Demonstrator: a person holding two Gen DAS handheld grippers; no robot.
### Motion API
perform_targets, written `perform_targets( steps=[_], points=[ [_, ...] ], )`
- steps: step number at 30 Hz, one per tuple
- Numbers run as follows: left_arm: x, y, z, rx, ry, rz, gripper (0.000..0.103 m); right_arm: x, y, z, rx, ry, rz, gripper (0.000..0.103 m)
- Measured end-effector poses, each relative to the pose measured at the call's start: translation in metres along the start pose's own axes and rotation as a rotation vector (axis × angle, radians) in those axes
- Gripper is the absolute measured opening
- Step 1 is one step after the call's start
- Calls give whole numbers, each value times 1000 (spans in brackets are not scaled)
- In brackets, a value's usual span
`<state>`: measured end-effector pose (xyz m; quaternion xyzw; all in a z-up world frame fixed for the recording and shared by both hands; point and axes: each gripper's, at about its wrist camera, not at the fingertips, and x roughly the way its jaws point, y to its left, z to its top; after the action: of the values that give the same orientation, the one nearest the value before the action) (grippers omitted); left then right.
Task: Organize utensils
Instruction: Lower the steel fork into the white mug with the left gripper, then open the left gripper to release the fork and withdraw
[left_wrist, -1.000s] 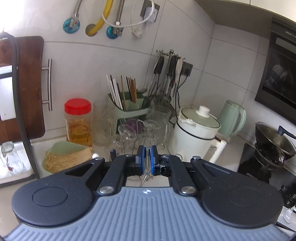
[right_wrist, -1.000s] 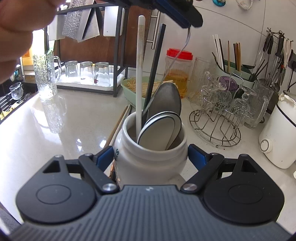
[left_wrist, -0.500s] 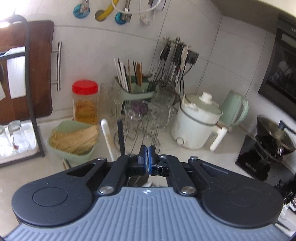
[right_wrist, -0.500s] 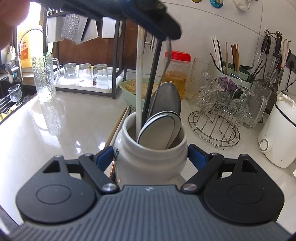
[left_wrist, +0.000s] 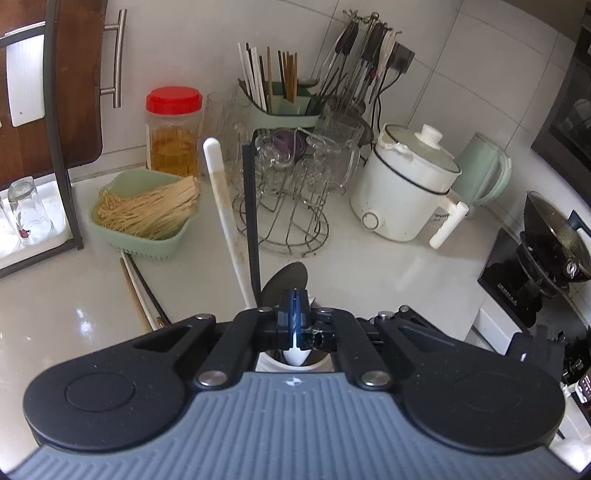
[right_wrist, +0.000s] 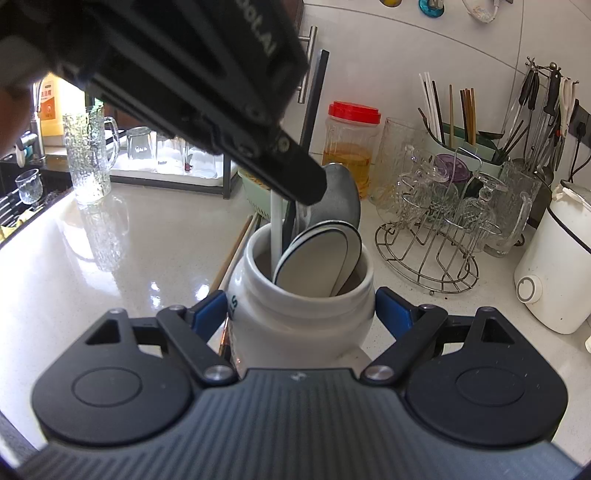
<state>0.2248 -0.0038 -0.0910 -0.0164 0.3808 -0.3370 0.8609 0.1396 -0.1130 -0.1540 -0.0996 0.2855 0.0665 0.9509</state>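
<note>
A white ceramic jar (right_wrist: 299, 314) stands on the pale counter, and my right gripper (right_wrist: 301, 314) straddles it, blue pads (right_wrist: 210, 314) pressed on its sides. In the jar stand a white-handled utensil (left_wrist: 221, 206), a black handle (left_wrist: 251, 214), a grey spoon bowl (right_wrist: 340, 195) and a black-rimmed white spoon (right_wrist: 317, 262). My left gripper (left_wrist: 294, 317) hangs tilted just above the jar mouth. It is shut on the thin metal handle of a utensil, seen edge-on as a bright line. Its tip (right_wrist: 310, 188) sits against the grey spoon. The utensil's lower end is hidden in the jar.
Loose chopsticks (left_wrist: 140, 288) lie on the counter left of the jar. Behind are a green basket of noodles (left_wrist: 144, 210), a wire rack of glasses (left_wrist: 288, 206), a red-lidded jar (left_wrist: 173, 133), a green chopstick holder (left_wrist: 280, 110) and a white cooker (left_wrist: 402, 192). A glass pitcher (right_wrist: 90, 158) stands far left.
My left gripper has sunk and tipped downward over the jar, and its pads have drawn closer together. The right gripper and the jar have stayed put.
</note>
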Motion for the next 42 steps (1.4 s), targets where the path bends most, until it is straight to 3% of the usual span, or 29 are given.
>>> perform_targets(
  steps=[13, 17, 21, 26, 33, 42],
  points=[
    [-14, -4, 5, -6, -18, 19, 4, -1, 0, 0, -3, -5, 1, 89],
    [-26, -3, 8, -29, -33, 22, 29, -1, 1, -2, -3, -15, 1, 89],
    [-39, -2, 11, -22, -48, 29, 35, -2, 1, -2, -2, -18, 0, 89],
    [-60, -1, 9, -10, -87, 60, 36, -2, 2, -2, 2, -21, -4, 89],
    [-86, 16, 2, -67, -131, 114, 40, -2, 3, -2, 17, -16, -25, 89],
    [-88, 49, -20, -122, -89, 214, 47, -1, 4, 1, 28, -9, -61, 89]
  ],
)
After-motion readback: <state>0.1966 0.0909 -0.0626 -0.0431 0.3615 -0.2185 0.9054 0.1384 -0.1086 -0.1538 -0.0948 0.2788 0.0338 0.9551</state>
